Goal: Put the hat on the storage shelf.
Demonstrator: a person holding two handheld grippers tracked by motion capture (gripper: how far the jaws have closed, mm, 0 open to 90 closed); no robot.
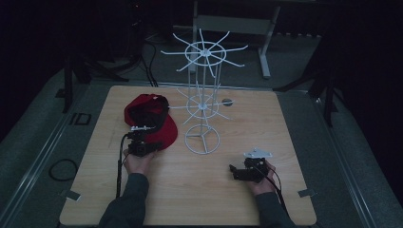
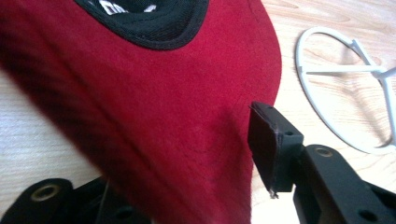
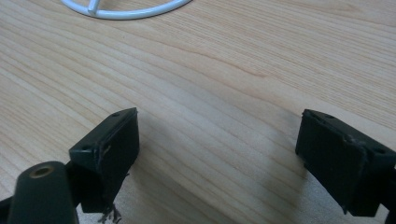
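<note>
Red cap (image 1: 150, 118) brim between left gripper (image 1: 140, 140) spread jaws, right gripper (image 1: 236, 171) spread over bare table (image 1: 285, 142)

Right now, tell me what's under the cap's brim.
The red cap lies over the left gripper: one jaw stands beside the brim's edge, the other is hidden beneath it. Wooden table shows around it; whatever else lies underneath is covered.

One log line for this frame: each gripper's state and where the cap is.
left gripper: jaws astride red cap brim, grip unclear | right gripper: open, empty, over table | white wire rack: upright, bare
</note>
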